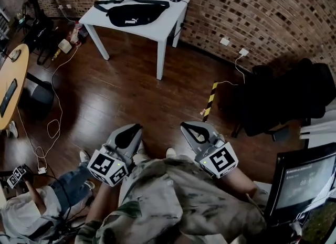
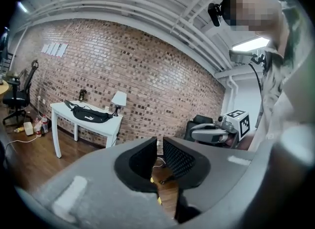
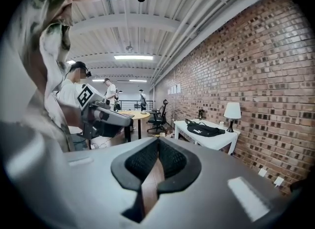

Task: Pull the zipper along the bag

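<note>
Head view: black waist bag (image 1: 131, 13) lies on a white table (image 1: 157, 30), well apart from the person. Left gripper view: left gripper (image 2: 158, 144) jaws slightly apart, empty. Right gripper view: right gripper (image 3: 157, 142) jaws together, empty; arriving closed, they may miss the zipper pull.

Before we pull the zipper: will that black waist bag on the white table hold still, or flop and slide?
Probably floppy: the bag lies slumped and flat, its strap loose. Likely light, so it may slide on the smooth table unless pinned down. Unlikely to roll or tip.
</note>
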`<state>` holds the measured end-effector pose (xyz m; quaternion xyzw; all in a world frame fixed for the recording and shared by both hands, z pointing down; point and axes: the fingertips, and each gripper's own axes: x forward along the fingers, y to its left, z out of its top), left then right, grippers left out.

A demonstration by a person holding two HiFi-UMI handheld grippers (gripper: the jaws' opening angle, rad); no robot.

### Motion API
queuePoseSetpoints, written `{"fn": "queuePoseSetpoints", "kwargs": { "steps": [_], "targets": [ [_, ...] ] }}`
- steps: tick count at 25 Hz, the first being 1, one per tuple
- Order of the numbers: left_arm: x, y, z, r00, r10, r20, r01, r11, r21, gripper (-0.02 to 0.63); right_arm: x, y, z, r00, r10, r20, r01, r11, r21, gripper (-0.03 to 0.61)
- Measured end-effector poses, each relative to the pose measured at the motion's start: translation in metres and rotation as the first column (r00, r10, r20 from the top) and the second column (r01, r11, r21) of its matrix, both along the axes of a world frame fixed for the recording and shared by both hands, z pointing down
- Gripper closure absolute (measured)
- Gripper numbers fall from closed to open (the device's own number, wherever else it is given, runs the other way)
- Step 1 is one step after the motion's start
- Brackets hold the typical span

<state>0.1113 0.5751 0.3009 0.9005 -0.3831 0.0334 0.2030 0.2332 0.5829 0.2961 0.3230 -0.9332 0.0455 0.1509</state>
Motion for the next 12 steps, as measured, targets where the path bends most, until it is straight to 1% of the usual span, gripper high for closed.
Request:
{"fn": "queuePoseSetpoints", "kwargs": {
  "steps": [4,12],
  "targets": [
    [0.019,0.02,0.001,1.0,-0.002,0.012,0.002,1.0,-0.006,0.572,0.016,0.014,0.0,1.0,-0.019,0.003,0.019,1.0,0.0,0.568],
    [0.037,0.037,0.004,0.999,-0.02,0.04,0.02,1.0,-0.013,0.572,0.034,0.027,0.003,0.999,-0.039,0.008,0.039,0.999,0.011,0.569]
  ]
}}
